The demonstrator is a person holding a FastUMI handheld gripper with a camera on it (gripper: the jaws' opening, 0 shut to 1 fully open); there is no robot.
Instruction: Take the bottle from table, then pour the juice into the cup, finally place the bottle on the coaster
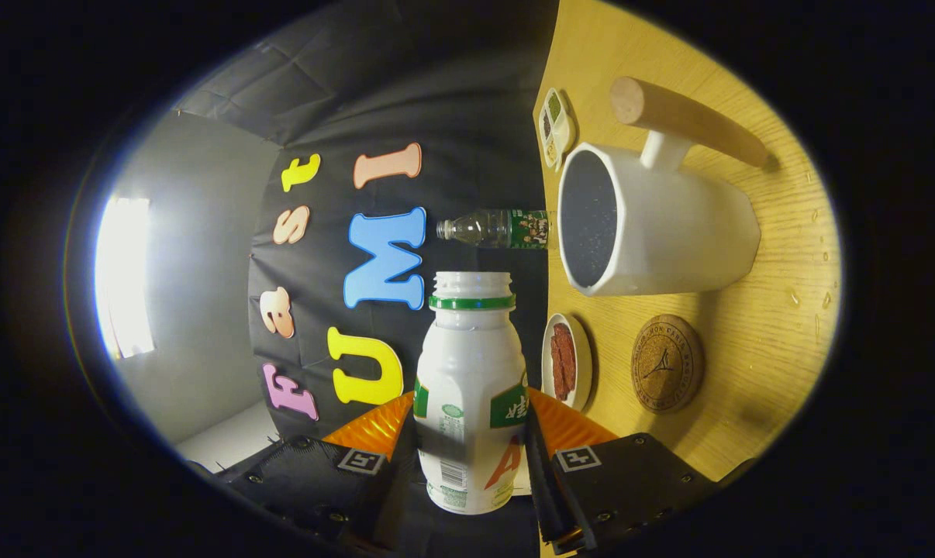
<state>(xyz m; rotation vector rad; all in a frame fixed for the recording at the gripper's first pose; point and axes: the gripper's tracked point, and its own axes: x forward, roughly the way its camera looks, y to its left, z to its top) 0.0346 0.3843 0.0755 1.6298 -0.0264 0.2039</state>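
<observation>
The gripper [471, 457] is clamped on the white juice bottle [471, 387] at the bottom centre of the frame, cap off, lifted and rolled sideways. Its open mouth sits near the white cup [653, 225] at upper right, not yet over it. So the pickup looks done; pouring seems underway, and the cork coaster [667, 363] at lower right waits bare.

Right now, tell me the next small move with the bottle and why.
Probably carry the bottle's open mouth on over the white cup before tipping further. The gripper is shut on the white bottle, which is already rolled sideways relative to the table, cap off, but its mouth sits short of the cup's opening. The cork coaster comes afterwards.
</observation>
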